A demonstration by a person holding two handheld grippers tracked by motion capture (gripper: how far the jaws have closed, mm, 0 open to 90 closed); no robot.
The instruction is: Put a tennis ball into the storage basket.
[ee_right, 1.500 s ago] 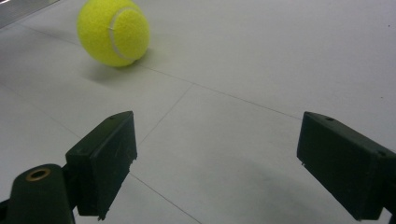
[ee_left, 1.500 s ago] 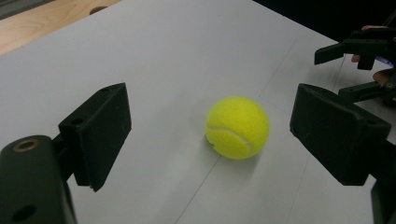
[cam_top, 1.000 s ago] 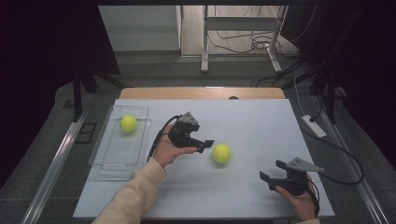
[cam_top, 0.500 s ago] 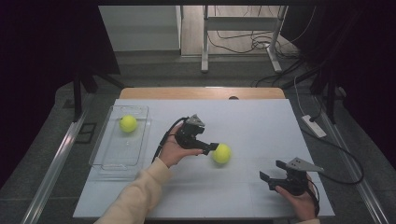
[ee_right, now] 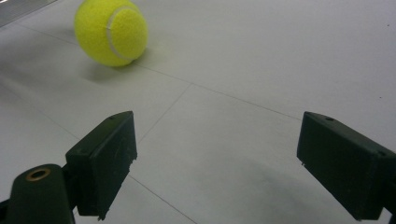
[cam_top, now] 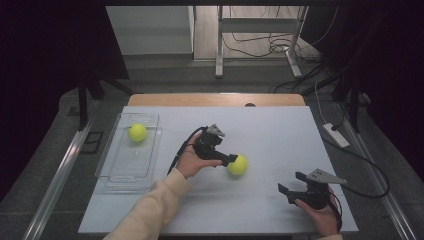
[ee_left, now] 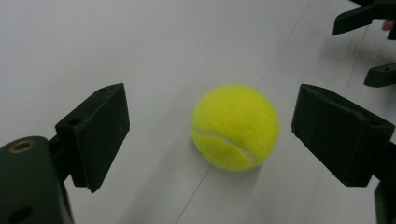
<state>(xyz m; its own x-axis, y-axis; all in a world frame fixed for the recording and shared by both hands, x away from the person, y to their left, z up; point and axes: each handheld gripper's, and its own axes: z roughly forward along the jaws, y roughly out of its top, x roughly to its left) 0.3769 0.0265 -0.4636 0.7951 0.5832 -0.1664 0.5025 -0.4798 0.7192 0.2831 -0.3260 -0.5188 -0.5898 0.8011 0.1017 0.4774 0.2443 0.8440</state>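
Observation:
A yellow tennis ball lies on the white table, near its middle. My left gripper is open, low over the table, with one jaw on either side of the ball and not touching it. My right gripper is open near the front right of the table with nothing between its jaws; its jaws also appear in the left gripper view's top right corner. A second tennis ball sits in the far end of a clear tray at the left.
The clear tray takes up the table's left side. A bare wooden strip runs along the far edge. On the floor to the right lie a white power strip and cables. A metal rail runs beside the table's left.
My left gripper has moved right toward the ball until its open jaws stand on both sides of it. The ball and my right gripper have stayed put.

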